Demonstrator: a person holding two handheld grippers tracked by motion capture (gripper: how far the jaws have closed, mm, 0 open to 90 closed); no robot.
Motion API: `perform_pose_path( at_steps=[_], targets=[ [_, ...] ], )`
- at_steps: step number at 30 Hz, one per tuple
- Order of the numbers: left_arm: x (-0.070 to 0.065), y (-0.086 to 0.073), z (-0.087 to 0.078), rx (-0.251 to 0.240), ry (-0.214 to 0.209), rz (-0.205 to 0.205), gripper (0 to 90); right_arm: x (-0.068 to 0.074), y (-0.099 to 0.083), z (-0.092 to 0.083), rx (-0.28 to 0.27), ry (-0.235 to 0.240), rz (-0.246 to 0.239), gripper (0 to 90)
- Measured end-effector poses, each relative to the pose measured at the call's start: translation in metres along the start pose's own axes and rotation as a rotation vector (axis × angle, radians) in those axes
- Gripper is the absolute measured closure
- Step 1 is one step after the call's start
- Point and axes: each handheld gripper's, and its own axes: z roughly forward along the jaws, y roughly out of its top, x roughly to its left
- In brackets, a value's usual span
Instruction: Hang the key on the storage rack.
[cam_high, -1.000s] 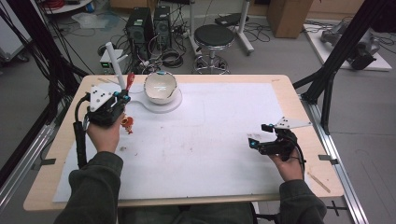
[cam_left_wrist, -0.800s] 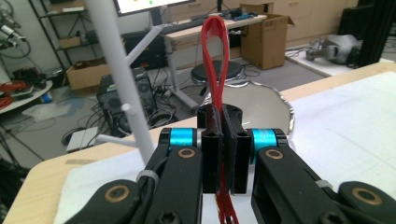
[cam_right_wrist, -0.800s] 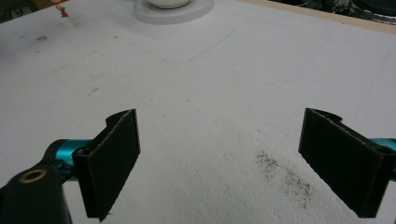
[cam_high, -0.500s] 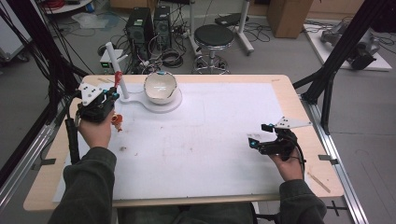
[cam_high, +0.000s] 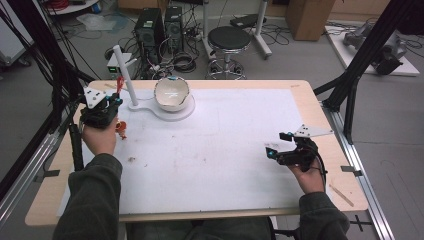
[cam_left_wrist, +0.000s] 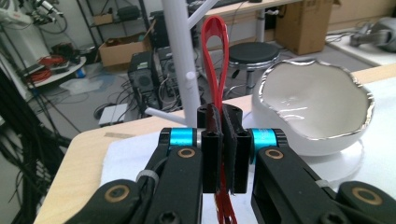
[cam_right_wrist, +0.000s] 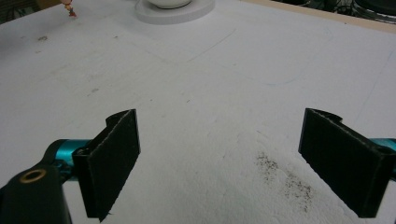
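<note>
White mat; left gripper (cam_left_wrist: 219, 140) jaws clamp red loop (cam_left_wrist: 216, 56); right gripper (cam_right_wrist: 219, 158) jaws apart.

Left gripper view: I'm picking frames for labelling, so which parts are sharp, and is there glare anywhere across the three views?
Left gripper view: the left hand-held gripper and its pinched red loop are sharp, the room behind softer, and the white bowl glints along its rim. Right gripper view: even light, the white table cover without glare. High view: coarse and soft; the small orange figure is unreadable.

High view overlooks table (cam_high: 210, 165); both tool views sit low, sharing bowl (cam_left_wrist: 317, 112).
</note>
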Motion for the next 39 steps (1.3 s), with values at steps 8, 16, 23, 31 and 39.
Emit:
perform_pose_path(
  at_steps=[8,16,23,31,39],
  targets=[
    [0.003,-0.001,0.009,0.028,0.02,0.003,86.4,0.0,0.0,0.0,-0.001,0.002,-0.006,11.9],
    [0.004,0.0,0.016,0.058,0.044,0.009,86.4,0.0,0.0,0.001,0.005,0.003,-0.003,11.9],
    [0.003,-0.003,0.021,0.094,0.053,0.009,86.4,0.0,0.0,0.001,0.002,0.006,-0.007,11.9],
    [0.005,-0.005,0.025,0.119,0.052,0.001,86.4,0.0,0.0,0.001,0.003,0.008,-0.007,11.9],
    [0.006,-0.006,0.026,0.13,0.051,-0.004,86.3,0.001,0.0,0.001,0.001,0.007,-0.007,11.9]
  ],
)
